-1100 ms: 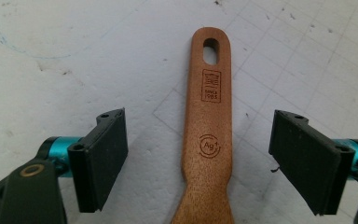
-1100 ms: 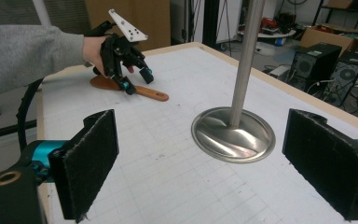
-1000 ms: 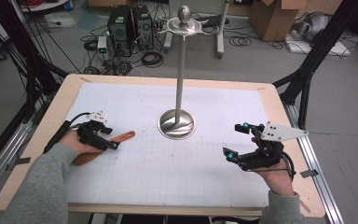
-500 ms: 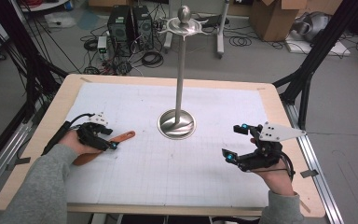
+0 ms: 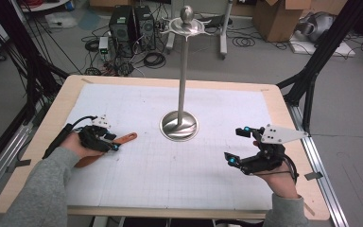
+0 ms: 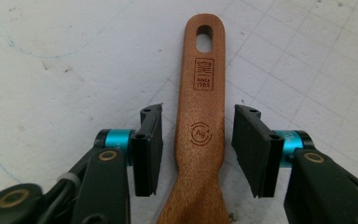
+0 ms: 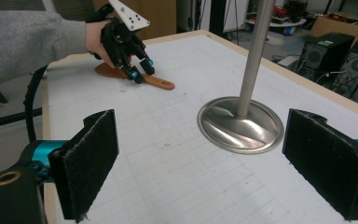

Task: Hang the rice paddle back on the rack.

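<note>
Here one wooden spatula (image 6: 200, 135) lies between one left claw's (image 6: 198, 149) spread jaws.

The wooden spatula (image 6: 200, 140) runs off the bottom edge in the left gripper view, so its blade is cut off. In the high view the left gripper (image 5: 105, 140) and hand cover its middle. The metal stand (image 7: 241, 122) loses its top in the right gripper view.
</note>
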Demonstrator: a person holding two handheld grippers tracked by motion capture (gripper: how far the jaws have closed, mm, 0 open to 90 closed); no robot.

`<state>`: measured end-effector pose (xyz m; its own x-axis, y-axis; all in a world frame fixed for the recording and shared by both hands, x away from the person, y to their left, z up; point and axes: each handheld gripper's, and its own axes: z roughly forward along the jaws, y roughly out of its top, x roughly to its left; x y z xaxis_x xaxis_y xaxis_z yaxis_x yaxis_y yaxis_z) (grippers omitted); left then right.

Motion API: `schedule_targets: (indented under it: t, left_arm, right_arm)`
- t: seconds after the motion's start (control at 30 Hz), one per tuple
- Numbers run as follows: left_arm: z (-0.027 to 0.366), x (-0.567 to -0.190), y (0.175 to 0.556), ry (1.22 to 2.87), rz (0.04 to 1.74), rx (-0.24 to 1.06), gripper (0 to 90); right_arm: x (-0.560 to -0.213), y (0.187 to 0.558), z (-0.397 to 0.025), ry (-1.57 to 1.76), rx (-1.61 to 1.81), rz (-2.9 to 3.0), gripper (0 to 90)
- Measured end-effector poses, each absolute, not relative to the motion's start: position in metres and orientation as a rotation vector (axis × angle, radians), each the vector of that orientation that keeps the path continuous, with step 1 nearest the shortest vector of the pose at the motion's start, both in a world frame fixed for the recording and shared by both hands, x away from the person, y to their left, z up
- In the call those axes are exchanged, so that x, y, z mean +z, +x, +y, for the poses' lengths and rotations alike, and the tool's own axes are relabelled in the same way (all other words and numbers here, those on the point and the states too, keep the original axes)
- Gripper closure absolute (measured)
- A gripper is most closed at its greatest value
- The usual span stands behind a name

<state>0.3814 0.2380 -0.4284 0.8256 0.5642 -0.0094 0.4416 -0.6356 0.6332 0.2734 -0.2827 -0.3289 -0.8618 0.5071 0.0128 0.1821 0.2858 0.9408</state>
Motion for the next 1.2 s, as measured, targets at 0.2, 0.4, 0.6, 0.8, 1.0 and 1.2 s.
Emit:
schedule_targets:
  t: [0.2, 0.4, 0.6, 0.8, 1.0, 1.2]
  left_arm:
    - [0.239, -0.428, 0.382, 2.356, 0.744, 0.248, 64.3]
    - [0.237, -0.427, 0.380, 2.362, 0.754, 0.270, 65.0]
    - [0.235, -0.422, 0.373, 2.351, 0.734, 0.308, 65.0]
    - [0.243, -0.403, 0.365, 2.267, 0.721, 0.337, 65.0]
    - [0.254, -0.384, 0.355, 2.133, 0.705, 0.330, 65.1]
    - [0.262, -0.372, 0.345, 2.052, 0.698, 0.360, 65.1]
  right_arm:
    - [-0.329, 0.273, -0.282, 0.627, 1.596, 2.281, 9.4]
    - [-0.329, 0.273, -0.283, 0.630, 1.596, 2.277, 9.4]
    - [-0.329, 0.273, -0.283, 0.630, 1.596, 2.275, 9.4]
    - [-0.329, 0.273, -0.280, 0.615, 1.595, 2.283, 9.4]
    - [-0.327, 0.271, -0.278, 0.616, 1.599, 2.271, 9.4]
    - [-0.327, 0.271, -0.277, 0.611, 1.599, 2.269, 9.5]
